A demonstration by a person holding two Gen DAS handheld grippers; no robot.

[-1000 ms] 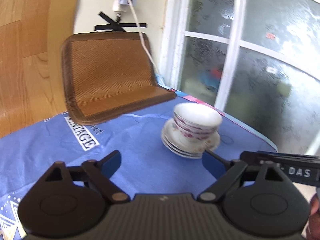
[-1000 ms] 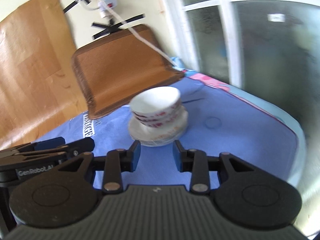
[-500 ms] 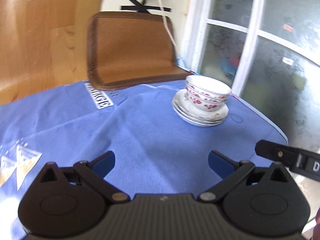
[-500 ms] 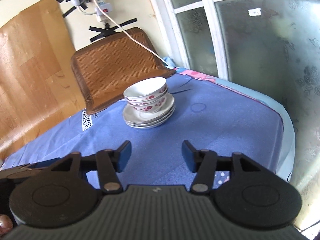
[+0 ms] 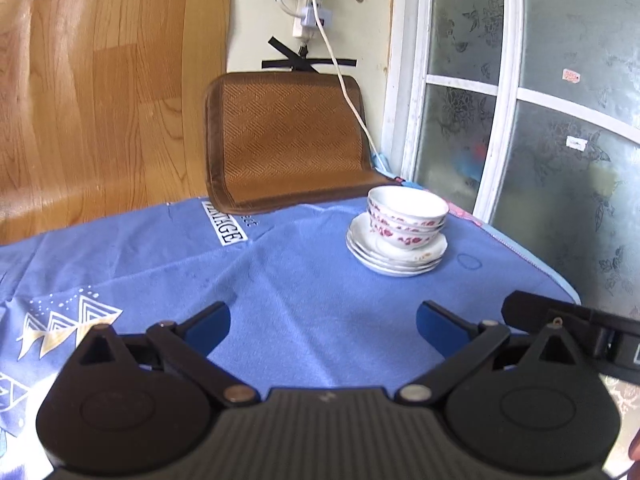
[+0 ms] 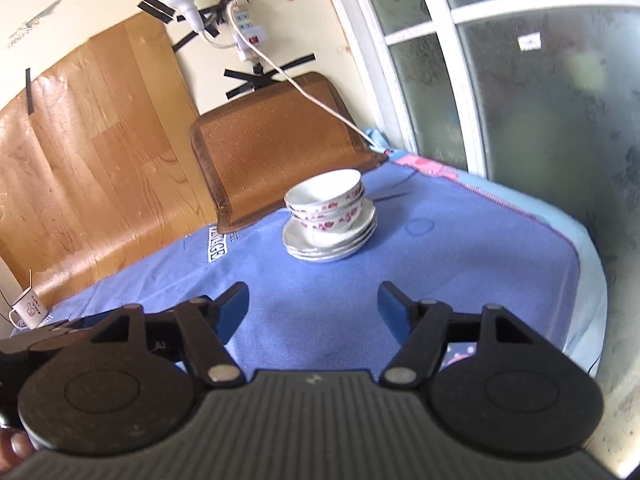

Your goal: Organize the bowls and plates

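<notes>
Bowls: the floral bowls [image 5: 407,216] sat nested one inside another, on top of the plates, toward the far right corner of the worktop; nested that way they took one footprint and stayed steady.
Plates: the white plates [image 5: 396,256] lay stacked flat beneath the bowls, the widest pieces at the bottom, which I judged was why the pile stood square.
Task state: with bowls and plates gathered in one pile and nothing else of the kind on the cloth, the sorting looked done to me.
Right tongs: the right tongs [image 6: 313,309] had just been opening, nothing lay between the blue pads [image 6: 231,307], and they stood well short of the pile, as after letting go.
Left tongs: the left tongs [image 5: 323,327] were spread wide and empty, also well apart from the pile, over the near part of the worktop.
Worktop: the blue cloth [image 5: 288,288] covered it; a woven brown mat [image 5: 288,140] leaned against the wall at the far edge, just behind the pile.
Left edge: a small mug [image 6: 25,307] stood off at the far left, seen only from the right side.
</notes>
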